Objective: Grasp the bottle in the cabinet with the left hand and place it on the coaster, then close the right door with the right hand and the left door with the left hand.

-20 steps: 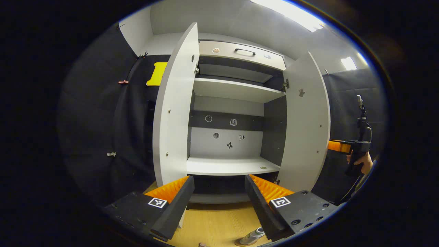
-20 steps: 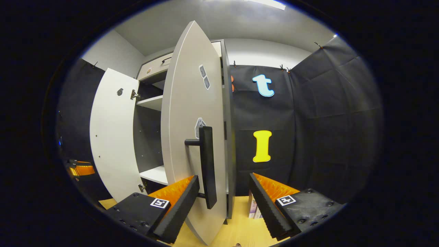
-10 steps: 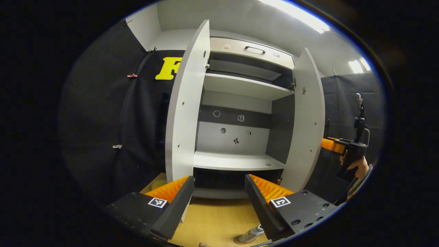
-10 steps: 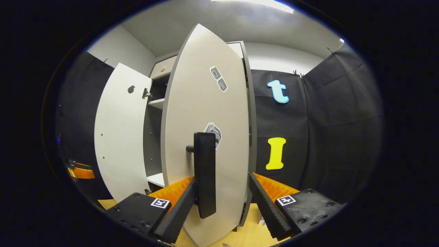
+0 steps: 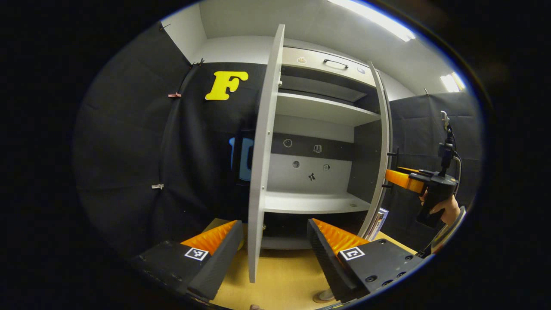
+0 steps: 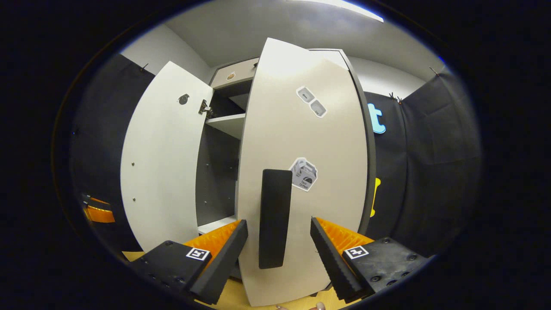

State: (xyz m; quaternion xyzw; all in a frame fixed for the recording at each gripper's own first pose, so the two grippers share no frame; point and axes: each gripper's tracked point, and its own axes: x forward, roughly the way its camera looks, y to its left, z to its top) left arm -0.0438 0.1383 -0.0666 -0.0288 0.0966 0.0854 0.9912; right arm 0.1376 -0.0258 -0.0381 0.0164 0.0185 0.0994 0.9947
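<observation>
The grey cabinet [image 5: 318,172] stands with both doors partly open and bare shelves. Its left door [image 5: 263,150] is edge-on to my open left gripper [image 5: 273,230], between the two fingers. A sliver of the bottle on its coaster [image 5: 323,296] peeks out at the bottom, mostly hidden behind my finger. The right door [image 6: 305,172] is swung partway shut. Its black handle [image 6: 274,217] stands between the fingers of my open right gripper [image 6: 279,232], the pads apart from it. In the left gripper view the right gripper [image 5: 407,180] is behind the right door's edge [image 5: 381,155].
The cabinet stands on a wooden tabletop [image 5: 280,275]. A few books [image 5: 379,218] lean by the cabinet's right side. A hand [image 5: 441,206] holds the right gripper. The left door [image 6: 163,159] and the left gripper [image 6: 99,213] are at the left of the right gripper view.
The right door has swung from wide open towards shut, with the right gripper following at its handle. The left gripper has moved left, so the left door now looks edge-on.
</observation>
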